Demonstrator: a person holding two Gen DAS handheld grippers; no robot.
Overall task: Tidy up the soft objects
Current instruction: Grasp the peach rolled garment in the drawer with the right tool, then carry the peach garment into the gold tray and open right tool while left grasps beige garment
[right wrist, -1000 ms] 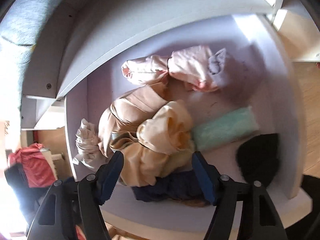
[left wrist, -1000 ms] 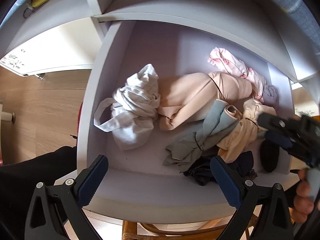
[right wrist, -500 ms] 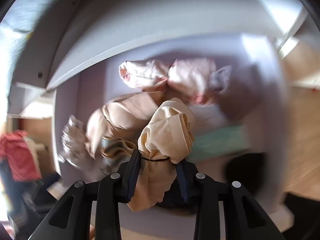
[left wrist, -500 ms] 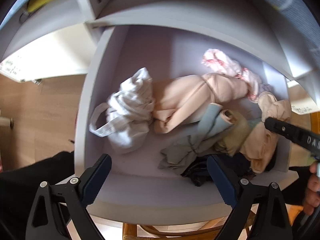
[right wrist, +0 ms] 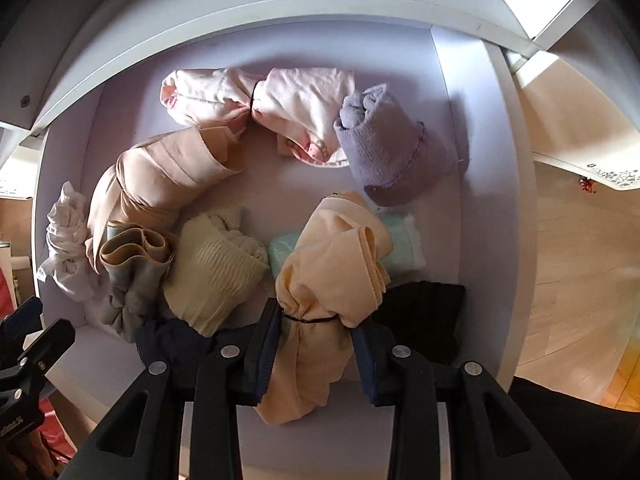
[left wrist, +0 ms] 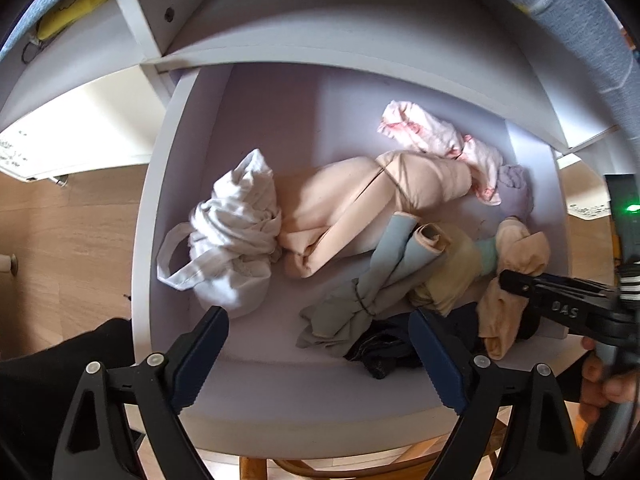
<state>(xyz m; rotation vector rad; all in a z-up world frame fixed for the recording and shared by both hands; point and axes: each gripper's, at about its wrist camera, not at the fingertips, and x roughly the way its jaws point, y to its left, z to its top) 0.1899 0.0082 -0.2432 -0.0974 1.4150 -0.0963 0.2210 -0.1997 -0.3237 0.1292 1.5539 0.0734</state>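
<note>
The right gripper (right wrist: pixel 314 322) is clamped on the tied waist of a peach cloth bundle (right wrist: pixel 336 256), its blue pads pinching just at the black band; the bundle stands up between the fingers above the front right of the white drawer (right wrist: pixel 472 92), over a mint-green roll (right wrist: pixel 404 236) and beside a black garment (right wrist: pixel 424 312). The left gripper (left wrist: pixel 318 354) hangs spread wide and empty at the drawer's front edge, near a grey-blue tied bundle (left wrist: pixel 384 276).

The step in hand appears to be carrying this one bundle to a new spot, though whether it is fully clear of the pile below is hard to tell from here; other bundles crowd the drawer: a pink one (right wrist: pixel 264 108) and a lilac knit piece (right wrist: pixel 396 152) at the back, a long beige one (right wrist: pixel 160 180) and a white one (left wrist: pixel 232 236) to the left, a ribbed cream roll (right wrist: pixel 216 264) in front.

The next move calls for a free gap, probably the bare floor mid-drawer, and a steady hold, since the loose tail may snag neighbours.
</note>
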